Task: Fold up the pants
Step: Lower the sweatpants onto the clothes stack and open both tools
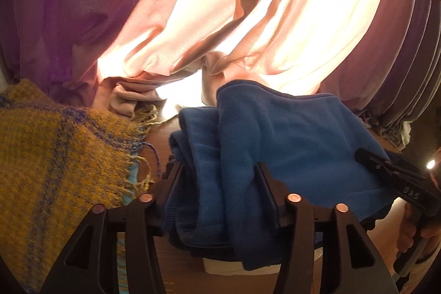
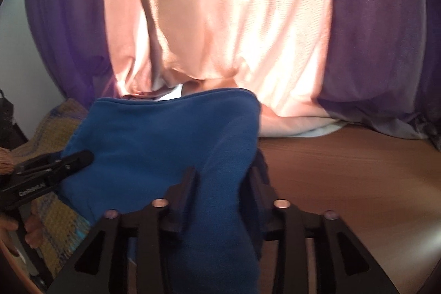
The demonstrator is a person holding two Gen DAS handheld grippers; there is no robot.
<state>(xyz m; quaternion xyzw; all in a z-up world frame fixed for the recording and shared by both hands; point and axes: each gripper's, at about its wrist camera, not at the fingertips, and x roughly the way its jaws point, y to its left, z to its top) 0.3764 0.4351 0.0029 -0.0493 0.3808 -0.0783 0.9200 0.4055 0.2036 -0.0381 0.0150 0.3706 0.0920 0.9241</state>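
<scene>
Between your left gripper's [image 1: 220, 183] jaws sits a bunched band of the blue pants [image 1: 289, 134]. The jaws stand apart and the left one looks clear of the cloth; whether the right one touches it I can't tell, so I read this as released, not clamped. Same story at your right gripper [image 2: 220, 183]: jaws apart, a ridge of the pants running up between them, no squeeze that I can see.

Progress, my read: the pants are already doubled over into a thick stack of layers on the wooden table [image 2: 344, 170], ahead of both sets of jaws, with the far edge lying near the pink curtain [image 2: 220, 32]. The fold just laid looks done. Left of your left jaws lies the yellow scarf [image 1: 55, 156], just beside the pants; whether they touch I can't tell.

Still to do: the top layer is humped and sits skewed, and edges on the left-jaw side don't line up. Back both grippers out without dragging cloth, then flatten or square it. Whether another fold is needed I can't tell.
</scene>
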